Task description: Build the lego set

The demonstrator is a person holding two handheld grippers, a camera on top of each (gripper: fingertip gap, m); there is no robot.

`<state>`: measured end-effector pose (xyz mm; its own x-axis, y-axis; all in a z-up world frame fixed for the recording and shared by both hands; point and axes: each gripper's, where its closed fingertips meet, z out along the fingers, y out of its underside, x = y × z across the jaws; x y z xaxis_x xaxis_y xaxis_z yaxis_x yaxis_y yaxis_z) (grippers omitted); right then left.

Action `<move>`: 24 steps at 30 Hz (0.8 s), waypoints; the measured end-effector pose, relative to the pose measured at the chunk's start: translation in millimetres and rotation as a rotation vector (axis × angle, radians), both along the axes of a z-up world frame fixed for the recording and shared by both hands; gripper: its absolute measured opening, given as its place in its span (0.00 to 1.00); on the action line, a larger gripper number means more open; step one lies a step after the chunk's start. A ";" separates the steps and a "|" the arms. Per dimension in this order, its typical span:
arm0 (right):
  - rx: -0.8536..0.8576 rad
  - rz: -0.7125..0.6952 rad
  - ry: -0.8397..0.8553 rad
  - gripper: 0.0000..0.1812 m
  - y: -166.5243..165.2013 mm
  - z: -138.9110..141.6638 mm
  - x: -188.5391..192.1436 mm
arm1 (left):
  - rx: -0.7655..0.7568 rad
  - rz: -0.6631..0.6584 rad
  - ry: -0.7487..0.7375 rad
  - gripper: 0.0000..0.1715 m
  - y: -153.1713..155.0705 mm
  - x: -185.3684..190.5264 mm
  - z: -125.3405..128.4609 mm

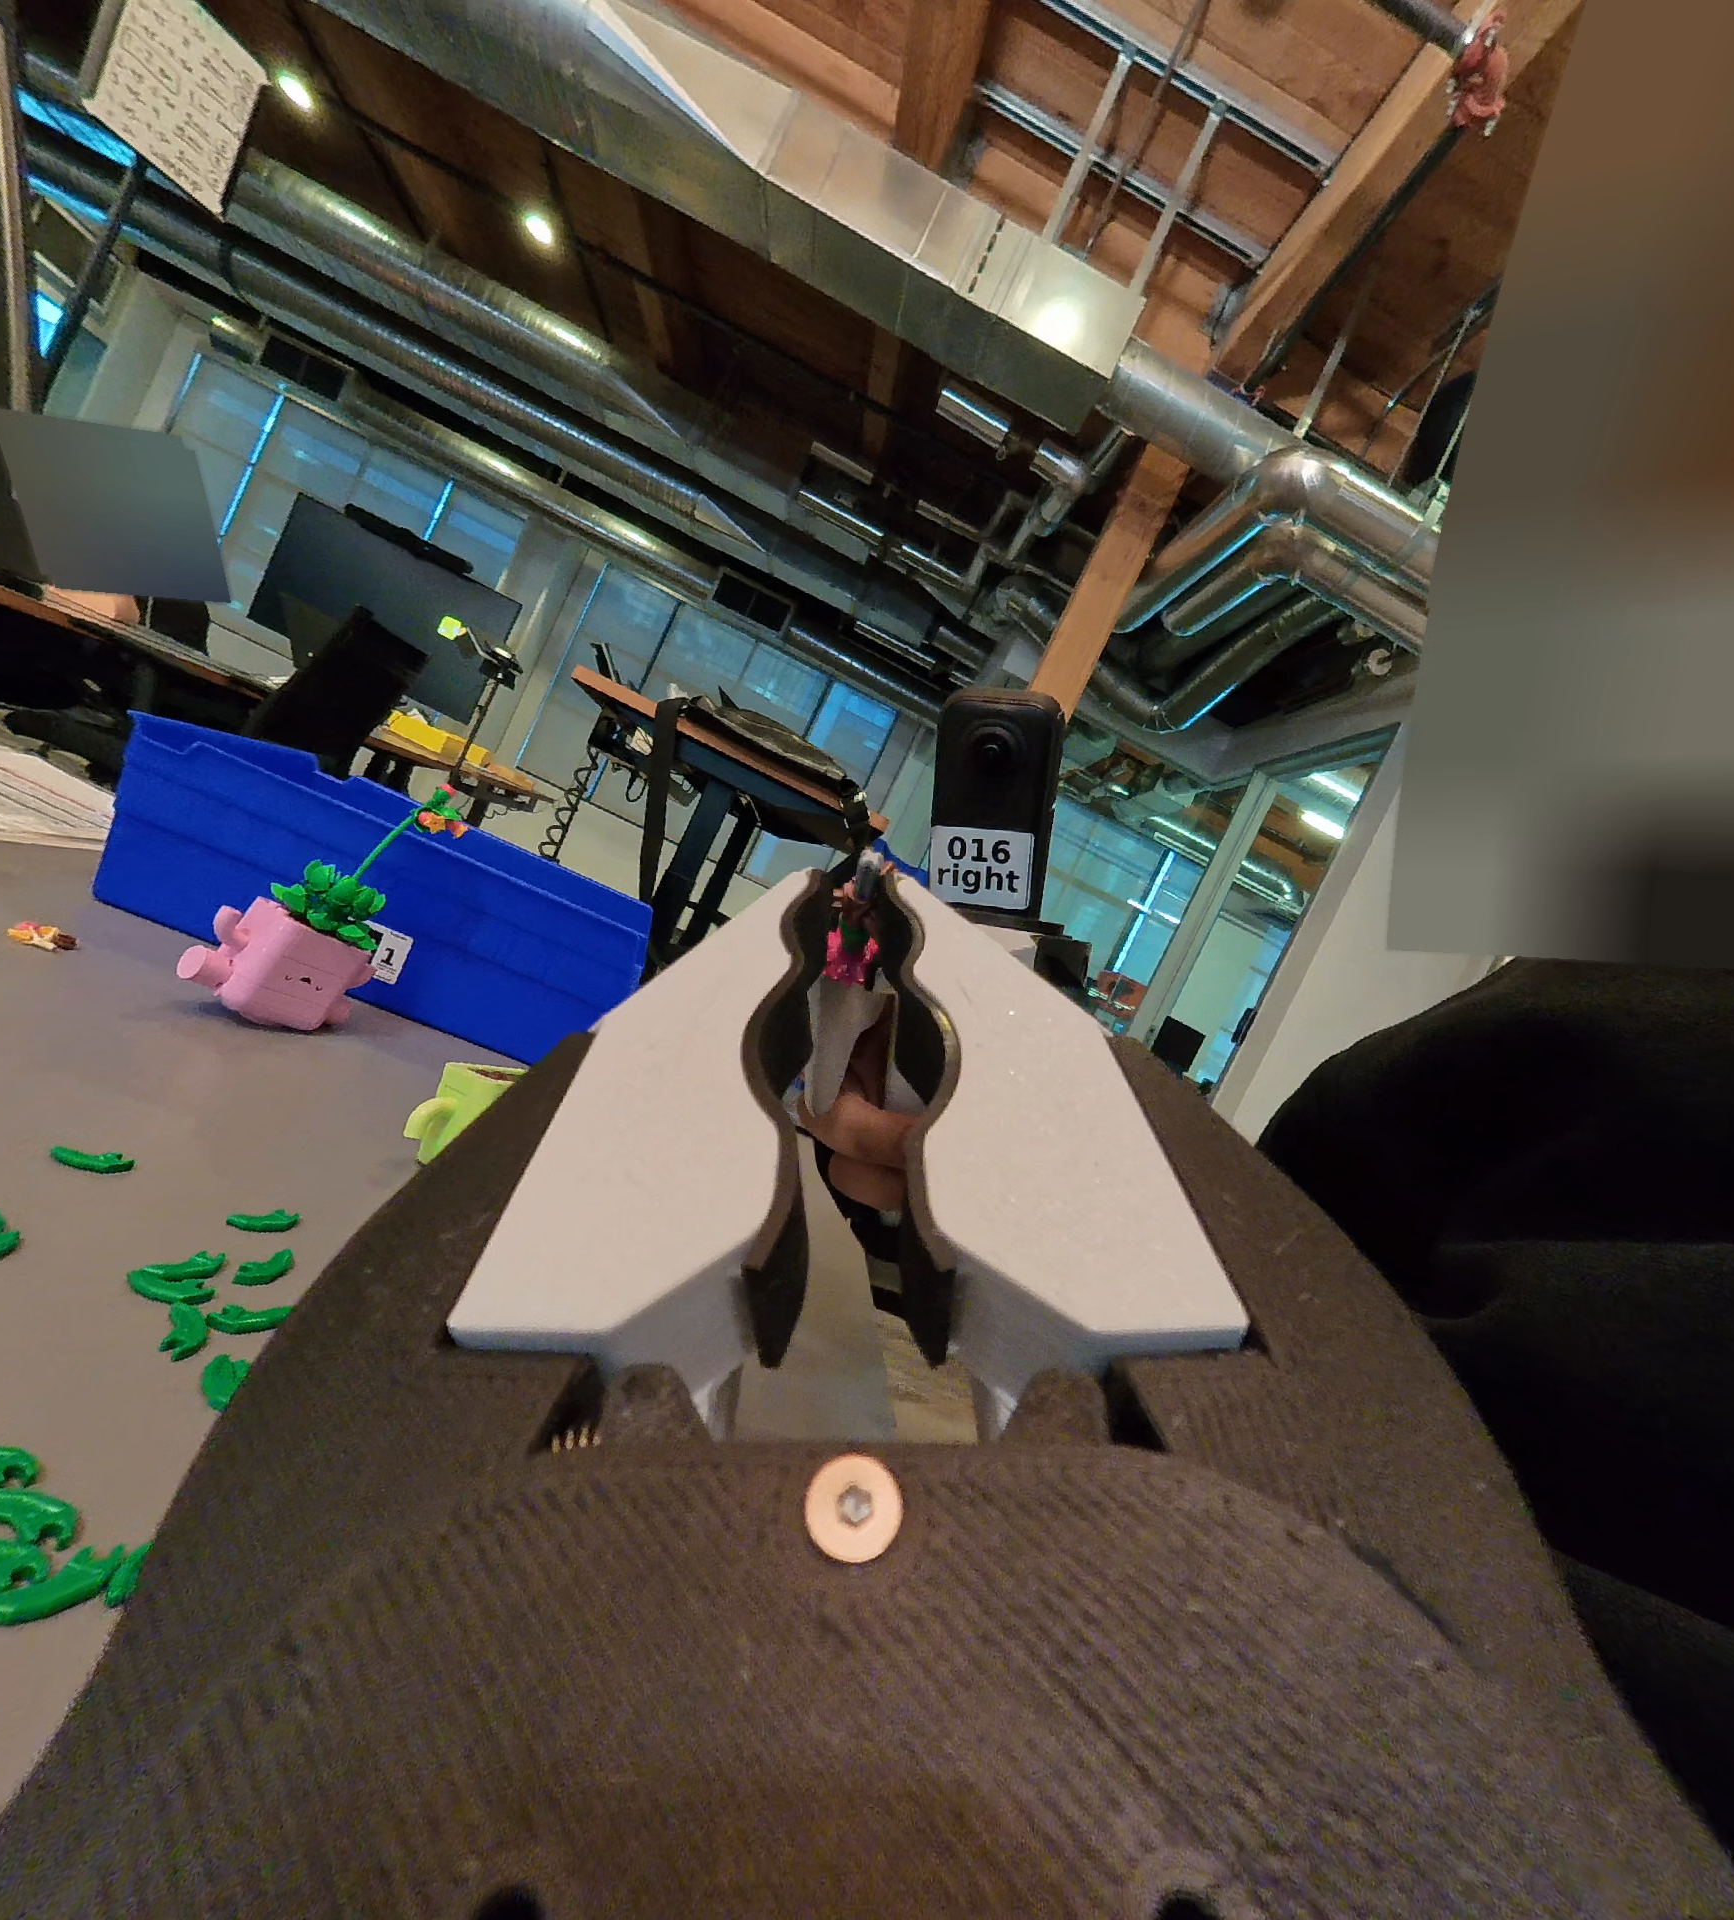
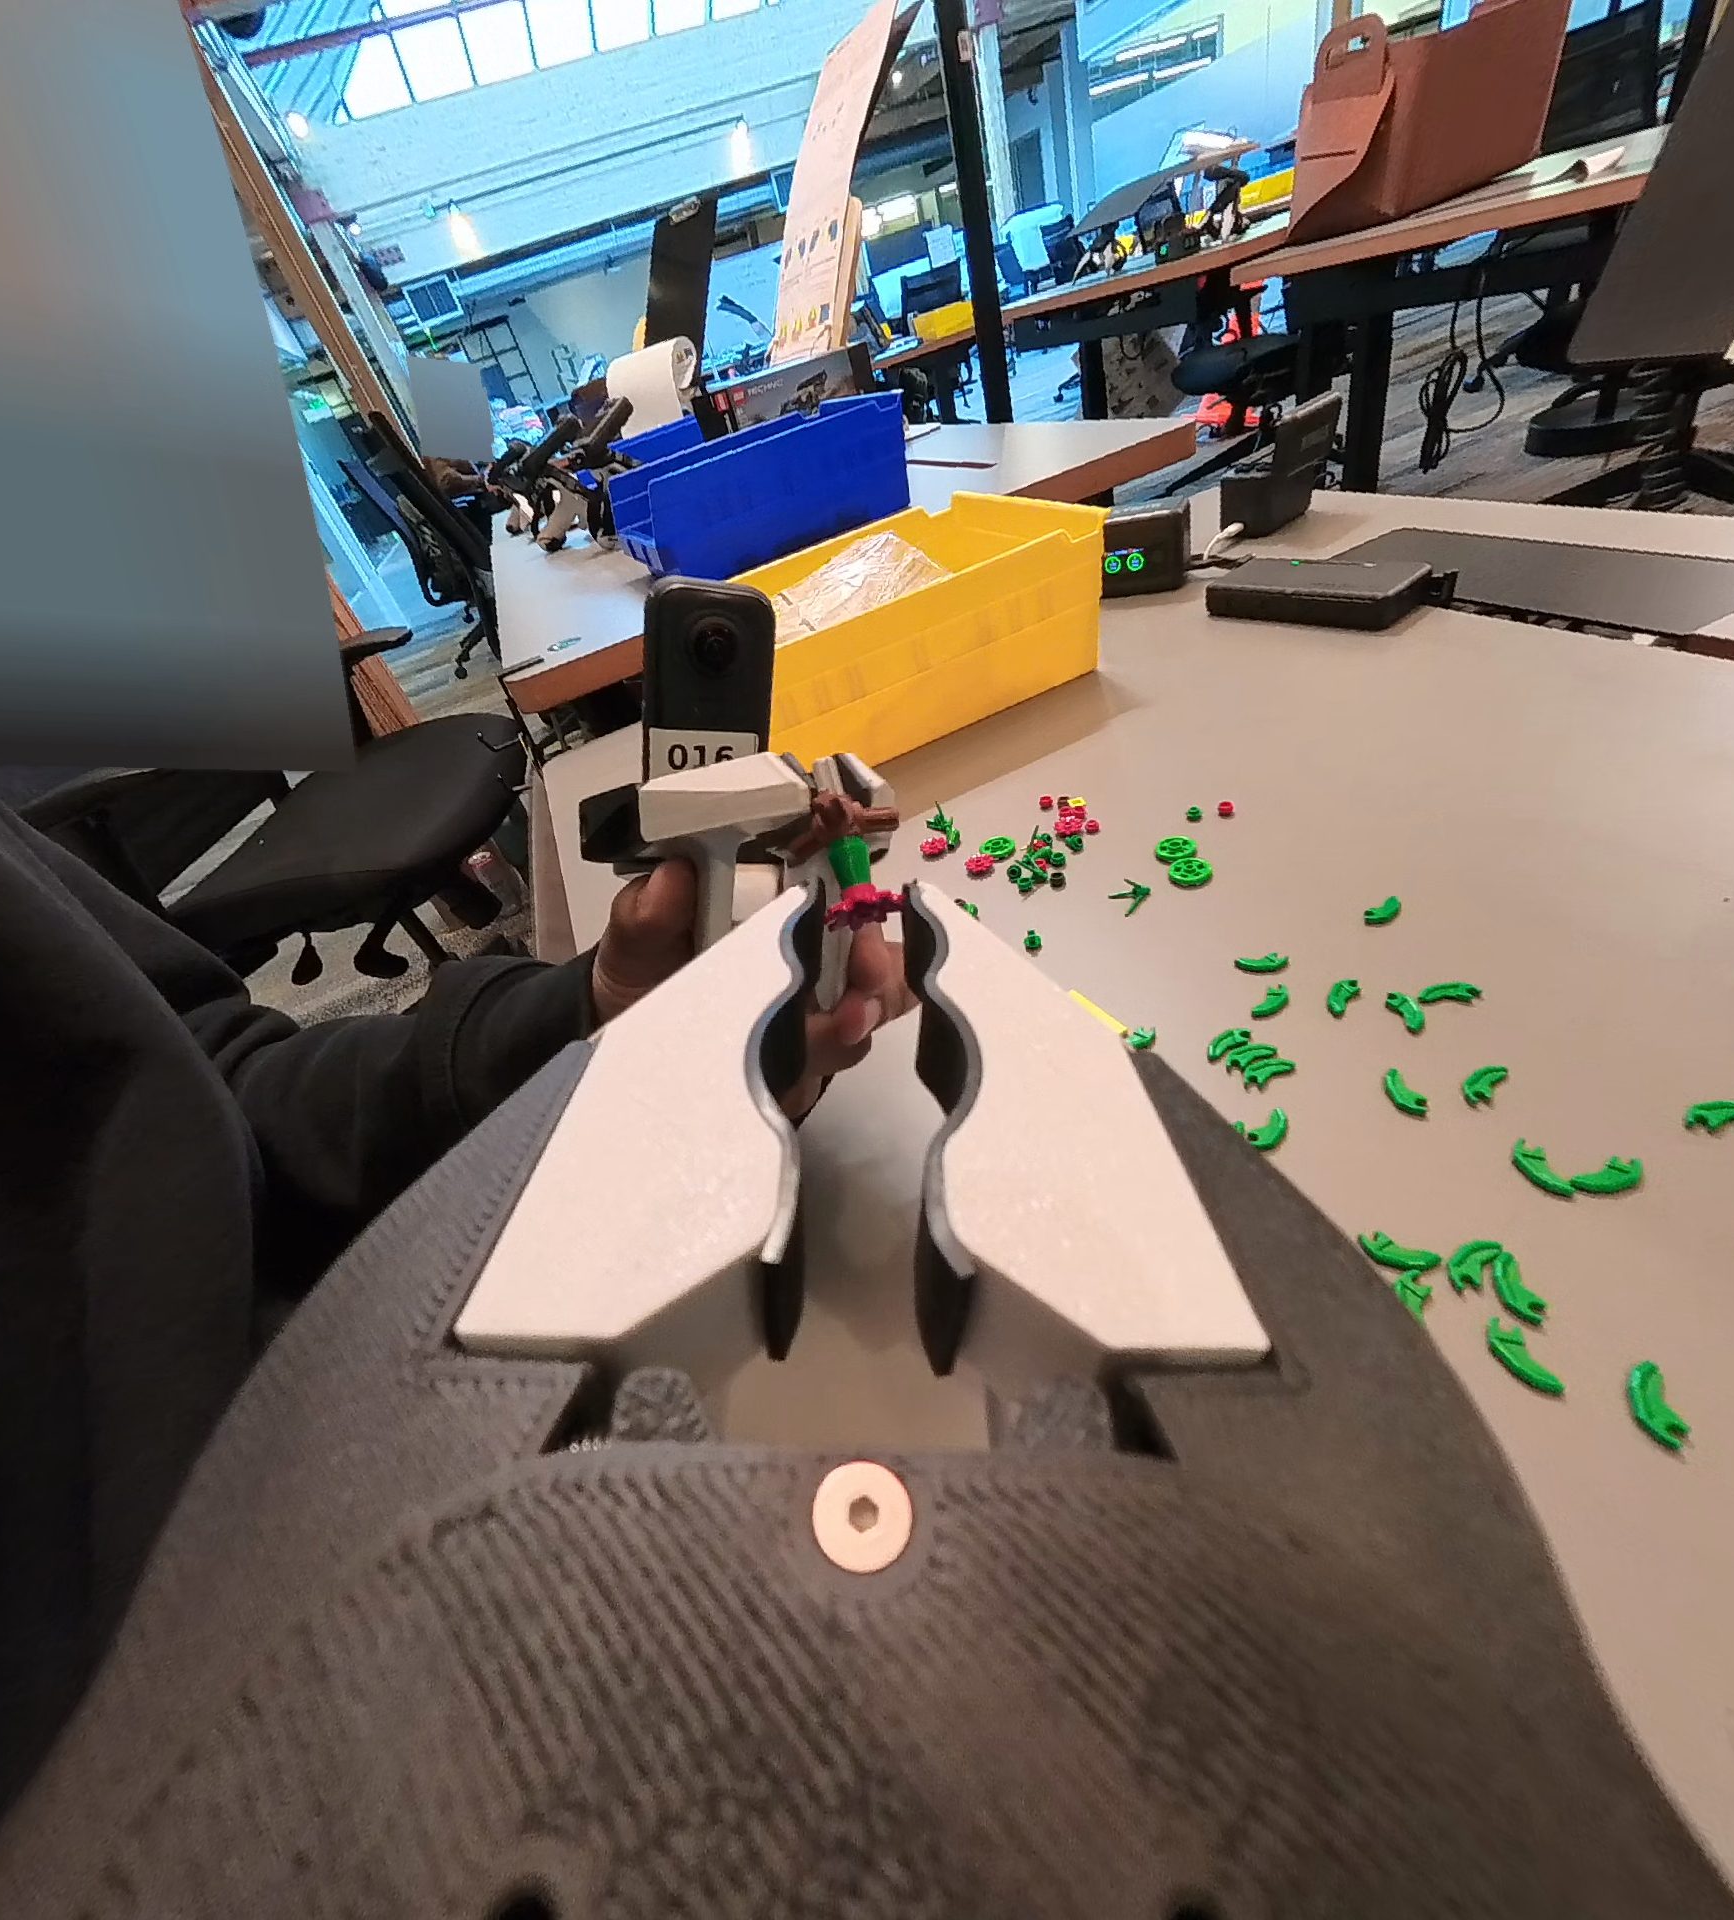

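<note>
Magenta and green, light and brittle by the look: flower stem [image 1: 850,958] clamped at twelve o'clock in the nearly closed left gripper [image 1: 855,883], pink pot [image 1: 286,971] on the grey table [image 1: 63,1039] toward ten. From the right wrist: right gripper [image 2: 863,904] narrow around the blossom at twelve, pinching or merely bracketing, cannot tell; better gripped on the stem; loose green leaves [image 2: 1543,1169] at three.

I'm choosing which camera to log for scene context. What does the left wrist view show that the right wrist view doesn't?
Only the left wrist view shows the pink lego pot with its green plant, lying tilted before a blue bin.

Only the right wrist view shows the yellow bin, small pink flowers and green round pieces.

Both show the grey table, loose green curved leaf pieces, and the flower stem between the two grippers.
</note>
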<state>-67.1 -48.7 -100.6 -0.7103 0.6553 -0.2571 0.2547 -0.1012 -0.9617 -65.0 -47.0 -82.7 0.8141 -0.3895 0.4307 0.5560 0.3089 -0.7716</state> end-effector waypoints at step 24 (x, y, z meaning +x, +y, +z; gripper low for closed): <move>-0.019 0.005 -0.044 0.07 -0.5 -8.8 -3.2 | -0.032 0.044 0.065 0.00 1.6 0.6 -2.5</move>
<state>-70.3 -49.2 -109.4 -0.7015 0.6464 -0.3000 0.2969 -0.1175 -0.9476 -64.3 -45.4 -85.2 0.8569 -0.3394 0.3880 0.4908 0.3071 -0.8154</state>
